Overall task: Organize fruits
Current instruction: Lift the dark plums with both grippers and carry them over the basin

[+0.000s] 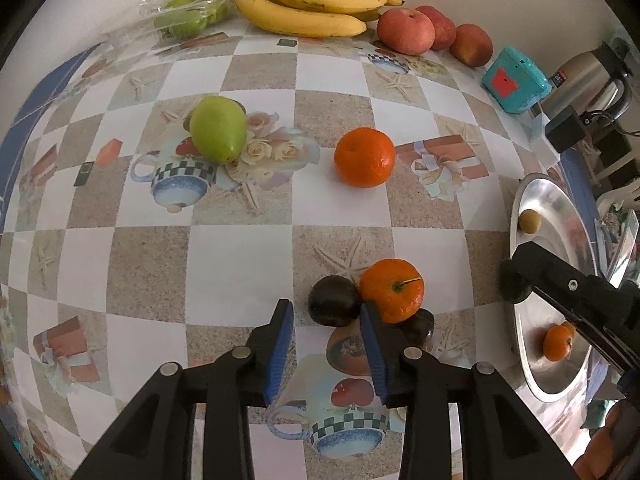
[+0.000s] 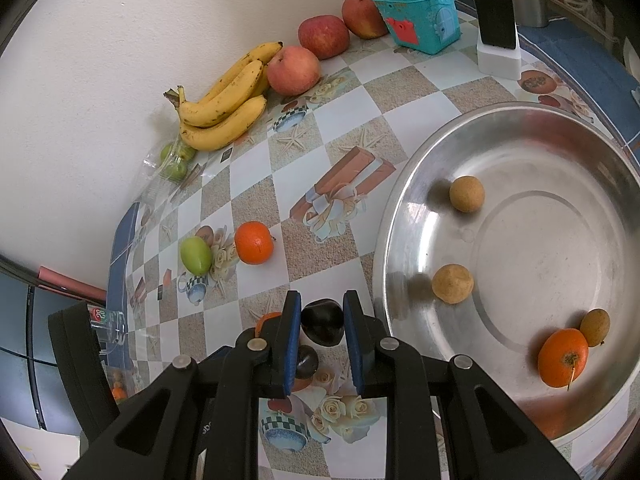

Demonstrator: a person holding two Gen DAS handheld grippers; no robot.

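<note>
- Fruits lie scattered over the patterned tablecloth, and some already sit in the steel tray: an orange and three small tan fruits
- We hold our right gripper clenched on a dark plum; its blue pads press the plum from both sides, just off the tray's near rim
- A second dark plum sits just below and behind the held one, partly hidden by the left-hand finger
- Our left gripper stands released, nothing between its pads; another orange and a dark plum lie just ahead of its tips, touching each other, the orange against the right-hand finger
- The tray lies directly to the right of the held plum, so we judge the coming move to be a short carry rightward over the rim; the right hand is the nearer one
- Farther off wait a green pear, a third orange, bananas and apples by the wall
</note>
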